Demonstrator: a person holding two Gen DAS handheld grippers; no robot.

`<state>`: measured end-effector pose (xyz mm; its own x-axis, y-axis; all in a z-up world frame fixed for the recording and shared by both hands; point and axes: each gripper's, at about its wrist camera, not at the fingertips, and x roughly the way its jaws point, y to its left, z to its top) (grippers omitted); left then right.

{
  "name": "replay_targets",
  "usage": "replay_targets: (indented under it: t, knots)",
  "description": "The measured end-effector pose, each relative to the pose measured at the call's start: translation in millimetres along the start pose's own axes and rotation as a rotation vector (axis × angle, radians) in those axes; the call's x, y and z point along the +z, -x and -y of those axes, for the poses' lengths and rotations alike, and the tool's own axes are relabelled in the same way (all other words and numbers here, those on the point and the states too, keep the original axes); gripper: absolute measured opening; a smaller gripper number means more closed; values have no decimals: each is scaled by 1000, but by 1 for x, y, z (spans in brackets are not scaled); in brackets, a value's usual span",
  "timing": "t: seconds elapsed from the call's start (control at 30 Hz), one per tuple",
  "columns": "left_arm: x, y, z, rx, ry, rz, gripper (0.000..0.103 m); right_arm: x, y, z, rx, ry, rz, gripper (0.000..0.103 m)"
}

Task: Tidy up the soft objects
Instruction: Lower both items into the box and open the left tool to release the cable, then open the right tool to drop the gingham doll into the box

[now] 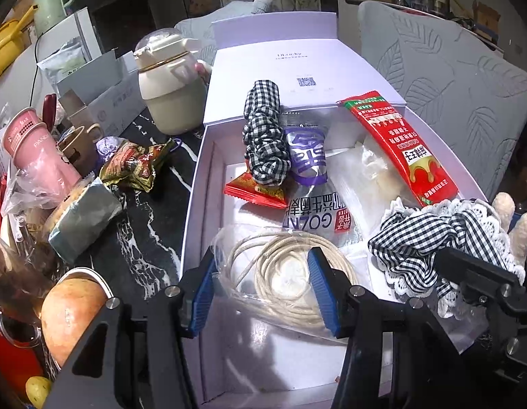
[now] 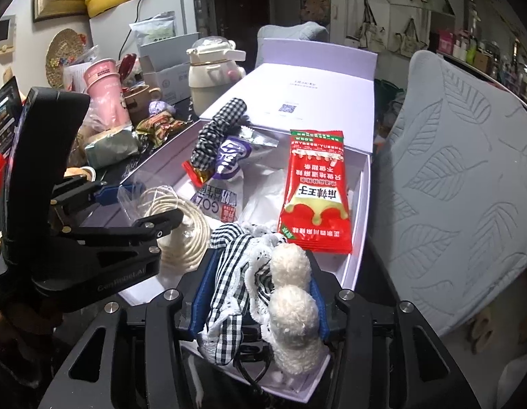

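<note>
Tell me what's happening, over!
Left hand-held gripper open over bagged cord. Right hand-held gripper shut on gingham headband, inside white box. Snack packets crowd it.

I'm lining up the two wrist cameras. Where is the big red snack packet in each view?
Left wrist: the red snack packet lies upper right, along the right inner wall of the white box.
Right wrist: the packet is right of centre, lying flat inside the box.
Shared landmark: the cream bottle stands beyond the box's far left corner.

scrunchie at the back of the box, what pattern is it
Black-and-white gingham check on the scrunchie, clearest in the left wrist view.
</note>
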<state>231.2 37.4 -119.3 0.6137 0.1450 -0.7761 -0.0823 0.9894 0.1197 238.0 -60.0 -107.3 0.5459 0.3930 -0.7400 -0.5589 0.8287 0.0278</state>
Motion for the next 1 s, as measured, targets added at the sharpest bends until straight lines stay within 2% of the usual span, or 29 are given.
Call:
replay_targets:
  t: [0.3,0.47,0.53,0.6,0.73,0.83,1.0]
  knots:
    - [5,-1,2,12,-8,-41,55,3,-2,1,2,-1,-37,54]
    - [8,3,0,-17,6,-75,62,4,2,-1,-16,11,-50,65]
    - [8,5,0,-11,17,-87,68,4,5,0,-26,7,-51,74]
    - [7,9,0,-7,14,-83,74,3,9,1,-35,2,-43,74]
    - [9,14,3,-11,11,-85,86,2,15,6,-71,-7,-39,83]
    - [11,17,6,4,8,-92,87,2,16,9,-99,-8,-43,88]
    - [14,26,7,-20,23,-80,87,3,16,14,-102,-12,-57,88]
